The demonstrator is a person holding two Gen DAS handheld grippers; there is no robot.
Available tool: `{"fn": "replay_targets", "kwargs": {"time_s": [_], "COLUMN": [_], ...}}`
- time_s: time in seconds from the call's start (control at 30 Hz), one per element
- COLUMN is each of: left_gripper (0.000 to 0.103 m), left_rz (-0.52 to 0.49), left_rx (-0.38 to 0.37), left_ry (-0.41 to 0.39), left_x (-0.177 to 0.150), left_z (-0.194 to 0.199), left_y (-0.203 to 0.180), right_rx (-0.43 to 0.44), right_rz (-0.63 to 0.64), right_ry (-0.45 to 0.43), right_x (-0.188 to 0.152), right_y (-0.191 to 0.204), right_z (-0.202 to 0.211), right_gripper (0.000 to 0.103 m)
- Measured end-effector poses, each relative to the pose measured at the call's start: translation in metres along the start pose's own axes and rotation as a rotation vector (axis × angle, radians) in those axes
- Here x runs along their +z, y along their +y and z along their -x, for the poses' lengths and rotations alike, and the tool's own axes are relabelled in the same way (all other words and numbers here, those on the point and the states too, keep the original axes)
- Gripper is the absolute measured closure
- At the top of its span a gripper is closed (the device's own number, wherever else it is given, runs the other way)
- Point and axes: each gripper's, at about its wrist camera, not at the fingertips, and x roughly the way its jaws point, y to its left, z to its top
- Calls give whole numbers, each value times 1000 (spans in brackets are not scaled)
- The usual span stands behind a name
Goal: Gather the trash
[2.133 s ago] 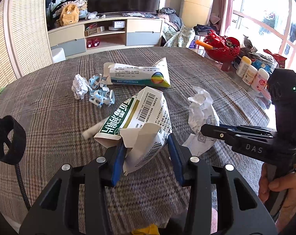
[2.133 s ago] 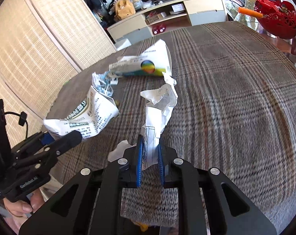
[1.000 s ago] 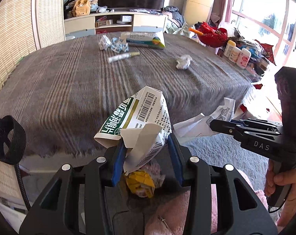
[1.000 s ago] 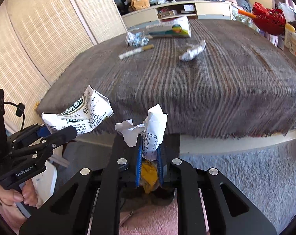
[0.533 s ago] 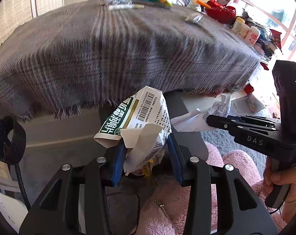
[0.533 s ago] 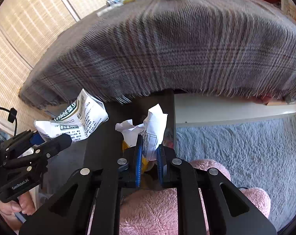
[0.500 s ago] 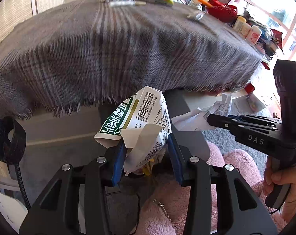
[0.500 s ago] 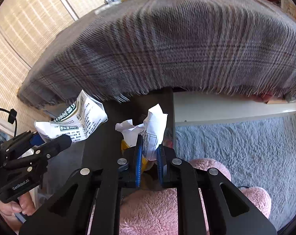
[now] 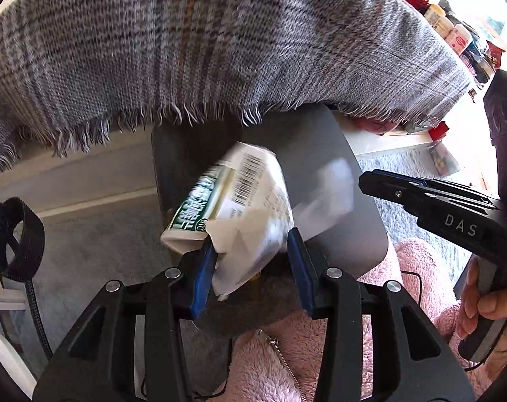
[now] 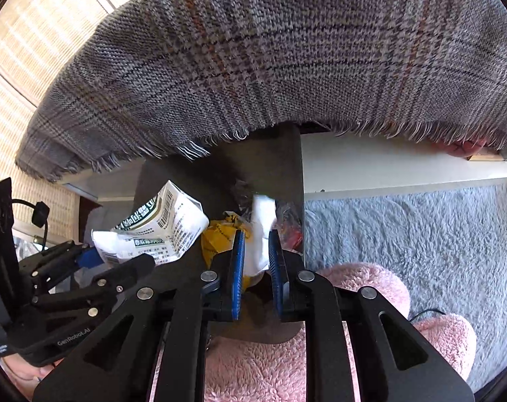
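Pinching a crumpled printed carton at centre frame, the left gripper hangs over a dark smooth-walled bin; rightward, the right gripper is opening, creased white paper between its blue pads, under fringed woven plaid cloth.

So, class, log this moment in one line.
left tool: grips crushed carton | right tool: opening, paper scrap between jaws | both above dark bin
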Motion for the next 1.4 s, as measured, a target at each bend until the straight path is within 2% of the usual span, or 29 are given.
{"fn": "replay_targets", "kwargs": {"time_s": [0.07, 0.13, 0.27, 0.33, 0.43, 0.67, 0.87, 0.97, 1.1, 1.4], "left_gripper": [53, 46, 34, 22, 9, 8, 8, 8, 8, 8], "left_rz": [3, 3, 0, -6, -17, -20, -18, -21, -23, -36], "left_rx": [3, 9, 32, 50, 64, 68, 79, 85, 90, 79], "left_ry": [4, 1, -9, -18, -35, -81, -183, -229, -263, -326], "left_x": [0, -1, -1, -1, 0, 8, 29, 48, 80, 158], "left_z": [-2, -1, 6, 11, 19, 46, 88, 103, 113, 114], "left_y": [1, 2, 5, 5, 5, 9, 12, 12, 15, 23], "right_rx": [1, -7, -16, -24, -17, 22, 1, -13, -31, -37], "right_rz": [-10, -14, -20, -26, -22, -57, -71, -58, -36, -22], "right_ry": [5, -3, -24, -44, -57, -104, -231, -293, -330, -336], "right_x": [1, 4, 7, 8, 10, 17, 43, 67, 99, 163], "right_y": [-2, -2, -3, -4, -4, -14, -24, -23, -21, -22], "right_z": [-3, -2, 3, 8, 13, 36, 87, 110, 122, 106], "right_gripper": [79, 36, 25, 9, 3, 3, 3, 3, 3, 3]}}
